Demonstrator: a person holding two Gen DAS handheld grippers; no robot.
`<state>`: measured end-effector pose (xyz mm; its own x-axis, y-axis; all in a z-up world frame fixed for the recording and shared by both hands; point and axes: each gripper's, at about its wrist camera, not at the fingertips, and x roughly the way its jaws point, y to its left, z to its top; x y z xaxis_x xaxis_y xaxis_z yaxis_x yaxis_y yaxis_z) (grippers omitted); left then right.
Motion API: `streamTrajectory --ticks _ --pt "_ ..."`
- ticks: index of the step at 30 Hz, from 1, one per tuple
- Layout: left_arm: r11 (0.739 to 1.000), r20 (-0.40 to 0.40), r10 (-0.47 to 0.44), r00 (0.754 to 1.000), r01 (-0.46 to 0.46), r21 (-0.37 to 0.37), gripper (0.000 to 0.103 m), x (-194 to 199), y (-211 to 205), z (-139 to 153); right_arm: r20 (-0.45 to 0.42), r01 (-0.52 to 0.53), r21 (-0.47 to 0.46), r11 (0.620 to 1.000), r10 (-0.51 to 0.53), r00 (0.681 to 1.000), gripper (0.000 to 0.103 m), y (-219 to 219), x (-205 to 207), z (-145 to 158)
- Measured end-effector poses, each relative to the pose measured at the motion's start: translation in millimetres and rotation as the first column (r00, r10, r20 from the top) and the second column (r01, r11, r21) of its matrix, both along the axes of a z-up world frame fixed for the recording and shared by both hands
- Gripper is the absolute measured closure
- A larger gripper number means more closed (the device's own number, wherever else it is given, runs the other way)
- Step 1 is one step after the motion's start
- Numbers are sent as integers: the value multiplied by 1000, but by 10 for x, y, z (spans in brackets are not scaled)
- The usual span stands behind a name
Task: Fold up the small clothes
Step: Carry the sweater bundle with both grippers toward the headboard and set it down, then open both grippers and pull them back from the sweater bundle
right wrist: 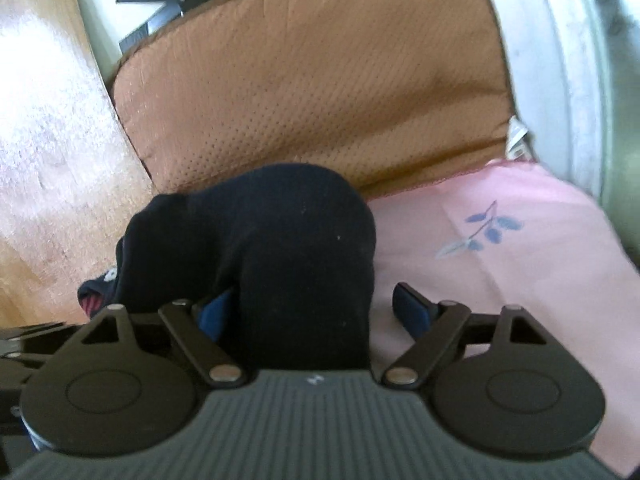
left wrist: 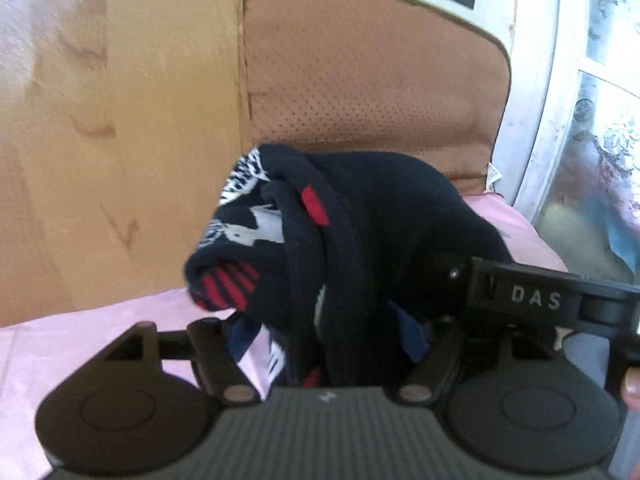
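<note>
Left wrist view showed you the white letters "DAS" on the right gripper's black finger [left wrist: 536, 298], which crossed in from the right against one bunched dark navy garment [left wrist: 360, 216] with red stripes and white print. That garment lay heaped on the pink sheet [left wrist: 80, 344] before one brown perforated cushion [left wrist: 360, 72] and a wooden board [left wrist: 120, 120]. Your left gripper [left wrist: 326, 332] had cloth between its parted pads, grip unclear; your right gripper [right wrist: 316, 312] stood wide, right pad [right wrist: 410, 310] clear of it.
</note>
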<state>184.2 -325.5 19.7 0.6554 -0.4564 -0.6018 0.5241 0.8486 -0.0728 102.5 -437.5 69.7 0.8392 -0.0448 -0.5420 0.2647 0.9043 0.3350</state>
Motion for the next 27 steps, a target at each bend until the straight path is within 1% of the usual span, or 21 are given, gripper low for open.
streamTrajectory --ticks 3,7,8,12,15,17,21,24,25,26,27 --pt "1000 34 16 999 -16 8 33 -199 77 114 23 45 -35 998 -44 999 16 112 -212 128" --pt "1000 33 31 999 -31 6 33 -458 270 184 21 71 -15 997 -71 997 16 275 -621 236" --pt "999 29 34 999 -34 6 33 -537 311 178 14 72 -6 997 -72 997 16 328 -704 245" --pt "998 21 48 999 -49 47 33 -883 458 160 -16 77 -5 997 -77 997 16 575 -1056 225" --pt "995 18 69 997 -70 77 30 -1121 688 142 -42 65 34 997 -63 997 16 778 -1220 187" --pt "991 11 94 996 -95 95 29 -1257 826 106 -37 52 58 997 -50 998 16 924 -1314 193" --pt "985 -19 161 987 -159 70 25 -1491 1233 19 -30 60 60 996 -58 998 16 1218 -1446 183" --pt "973 -21 224 974 -223 60 24 -1635 1512 -68 -36 96 20 995 -96 995 16 1416 -1530 137" --pt "968 -24 248 968 -246 52 24 -1658 1579 -93 -19 117 -24 993 -118 993 16 1493 -1572 171" --pt "964 -25 263 964 -262 43 24 -1679 1632 -115 20 141 -69 988 -140 990 15 1559 -1630 210" --pt "963 -22 270 963 -270 31 23 -1704 1674 -144 37 154 -95 983 -152 988 14 1600 -1655 232"
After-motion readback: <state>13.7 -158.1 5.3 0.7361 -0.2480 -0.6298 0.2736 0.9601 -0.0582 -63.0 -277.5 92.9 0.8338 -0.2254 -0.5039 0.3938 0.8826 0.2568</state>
